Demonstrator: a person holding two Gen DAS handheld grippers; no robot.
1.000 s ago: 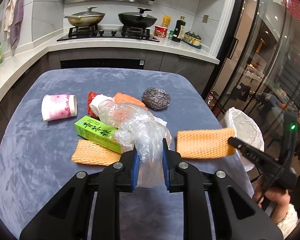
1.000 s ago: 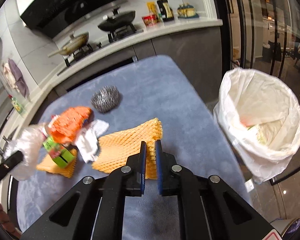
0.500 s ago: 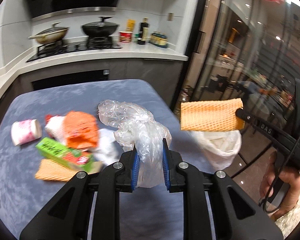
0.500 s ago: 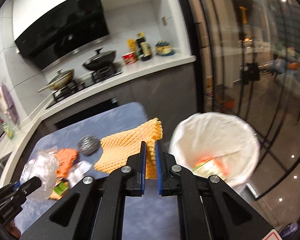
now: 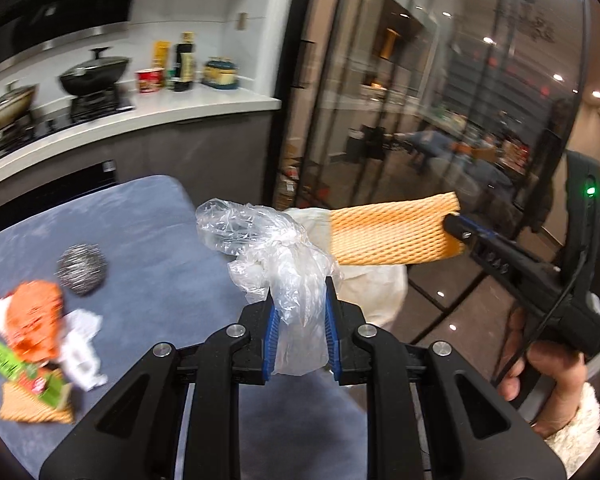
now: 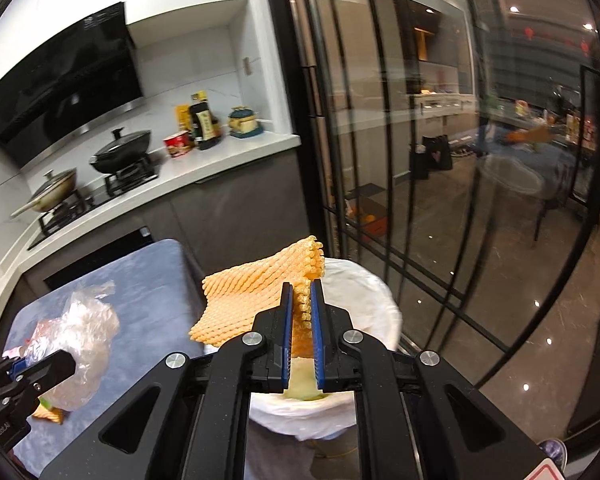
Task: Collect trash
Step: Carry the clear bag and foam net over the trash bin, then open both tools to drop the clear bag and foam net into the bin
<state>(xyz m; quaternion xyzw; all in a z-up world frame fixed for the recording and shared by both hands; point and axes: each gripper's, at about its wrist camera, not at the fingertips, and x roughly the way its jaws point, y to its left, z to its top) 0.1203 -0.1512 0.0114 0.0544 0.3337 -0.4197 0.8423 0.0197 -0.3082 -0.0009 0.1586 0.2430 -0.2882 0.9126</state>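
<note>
Since the earlier frames both grippers had swung away from the pile on the grey table toward the white-lined trash bin, carrying their loads off the tabletop. At the far left, the remaining litter lay on the table: an orange foam net under a green box, an orange wrapper, white tissue, and a steel scrubber a little apart. The left gripper was pinching a crumpled clear plastic bag, held up beside the table's right edge. Further right, the right gripper was clamped on a second orange foam net sleeve, which hung over the bin's open mouth. A hand with a fluffy white cuff held that gripper's handle.
</note>
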